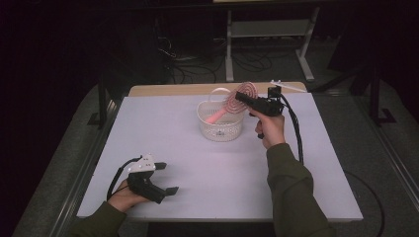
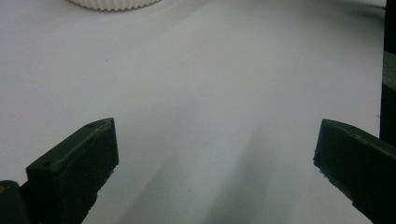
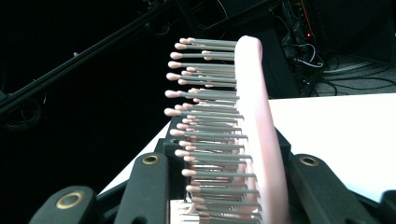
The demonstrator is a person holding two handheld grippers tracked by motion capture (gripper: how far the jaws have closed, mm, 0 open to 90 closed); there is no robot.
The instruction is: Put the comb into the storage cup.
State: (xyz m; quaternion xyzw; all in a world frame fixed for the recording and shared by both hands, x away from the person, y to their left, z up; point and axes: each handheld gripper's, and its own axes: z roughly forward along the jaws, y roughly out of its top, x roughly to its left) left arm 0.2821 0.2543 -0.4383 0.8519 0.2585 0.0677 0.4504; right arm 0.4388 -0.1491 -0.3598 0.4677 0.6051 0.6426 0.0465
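Note:
A pink hairbrush (image 1: pixel 245 93) with grey, pink-tipped bristles hangs tilted over a white ribbed basket (image 1: pixel 221 127) at the back middle of the white table (image 1: pixel 207 168). Its handle points down into the basket. My right gripper (image 1: pixel 239 97) is shut on the brush head. In the right gripper view the hairbrush (image 3: pixel 254 116) stands edge-on between the two black jaws of that gripper (image 3: pixel 229 179), bristles to the left. My left gripper (image 1: pixel 168 177) rests at the table's front left, open and holding nothing. In its own view the left gripper (image 2: pixel 215 154) has bare table between the jaws, with the basket (image 2: pixel 114 3) far ahead.
A wooden strip (image 1: pixel 168 90) runs along the table's back edge. Behind it stand a white metal frame (image 1: pixel 267 29) and floor cables (image 1: pixel 197 64) in the dark. A black cable (image 1: pixel 296 133) trails from the right gripper along the sleeve. A dark post (image 2: pixel 390 70) shows at the right.

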